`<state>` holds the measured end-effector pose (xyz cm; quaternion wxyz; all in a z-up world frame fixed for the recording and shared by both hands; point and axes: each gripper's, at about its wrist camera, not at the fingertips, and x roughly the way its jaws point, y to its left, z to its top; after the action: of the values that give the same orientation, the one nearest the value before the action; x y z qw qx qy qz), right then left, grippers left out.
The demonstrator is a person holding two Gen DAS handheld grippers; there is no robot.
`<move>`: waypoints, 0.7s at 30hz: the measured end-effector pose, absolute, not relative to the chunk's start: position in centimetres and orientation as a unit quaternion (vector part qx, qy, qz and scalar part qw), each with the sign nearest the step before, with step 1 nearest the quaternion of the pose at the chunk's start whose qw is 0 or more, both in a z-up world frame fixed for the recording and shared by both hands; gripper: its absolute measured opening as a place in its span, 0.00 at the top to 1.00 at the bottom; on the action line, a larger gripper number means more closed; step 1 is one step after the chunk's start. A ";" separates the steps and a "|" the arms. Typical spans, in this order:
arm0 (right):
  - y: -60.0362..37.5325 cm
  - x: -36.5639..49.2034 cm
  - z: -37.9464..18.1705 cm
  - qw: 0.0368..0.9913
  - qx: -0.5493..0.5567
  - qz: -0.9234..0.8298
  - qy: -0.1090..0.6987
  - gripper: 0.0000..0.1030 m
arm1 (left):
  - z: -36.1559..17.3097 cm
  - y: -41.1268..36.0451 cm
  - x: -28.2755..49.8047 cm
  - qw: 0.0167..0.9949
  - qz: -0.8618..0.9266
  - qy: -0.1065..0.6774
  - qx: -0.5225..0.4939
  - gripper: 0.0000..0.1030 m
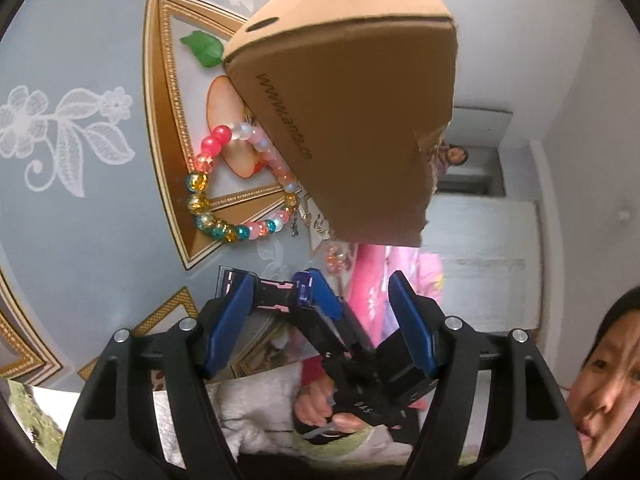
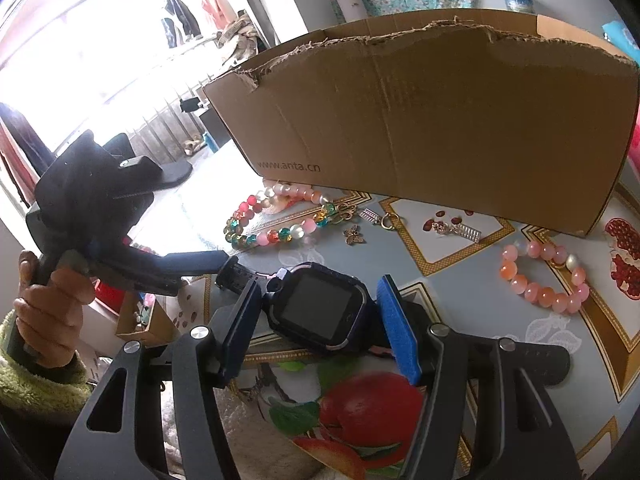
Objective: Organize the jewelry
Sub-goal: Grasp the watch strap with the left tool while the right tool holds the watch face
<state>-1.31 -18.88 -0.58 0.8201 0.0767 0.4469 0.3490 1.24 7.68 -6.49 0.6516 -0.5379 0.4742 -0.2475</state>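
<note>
A: What does the watch [image 2: 320,308] look like?

B: Dark blue case, square black screen that is blank, pink trim along the strap. It lies on the tablecloth [image 2: 472,280], face up, between the 2 fingers of the right gripper [image 2: 318,322].

A: Is it pinched?

B: Those fingers stand wide, 1 on each side of the case — whether the pads touch it I cannot tell. The left gripper [image 2: 188,268] reaches in from the left, its tip at the strap end; in its own view the left gripper [image 1: 320,316] is spread wide too, with the watch [image 1: 280,300] partly seen between its blue pads.

A: And the other jewelry?

B: A multicoloured bead bracelet [image 2: 276,216] lies just in front of the cardboard box [image 2: 420,120]. A pink bead bracelet [image 2: 544,276] sits off to the right. Between them are a small butterfly charm [image 2: 354,236] and a ring clasp [image 2: 388,222].
</note>
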 end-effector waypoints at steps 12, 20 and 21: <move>-18.5 -1.4 -0.5 0.822 0.074 0.346 0.446 0.43 | -6.1 7.9 1.3 0.687 -0.207 0.506 -0.480 0.36; -18.8 -1.3 -0.6 0.821 0.082 0.347 0.447 0.43 | -7.2 8.0 1.5 0.643 -0.246 0.480 -0.544 0.35; -18.7 -1.3 -0.6 0.821 0.081 0.347 0.447 0.43 | -7.4 8.2 1.5 0.633 -0.252 0.474 -0.558 0.35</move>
<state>-1.26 -18.71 -0.58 0.8208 0.0814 0.4468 0.3465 1.49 8.23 -7.42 0.6331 -0.5579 0.4738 -0.2520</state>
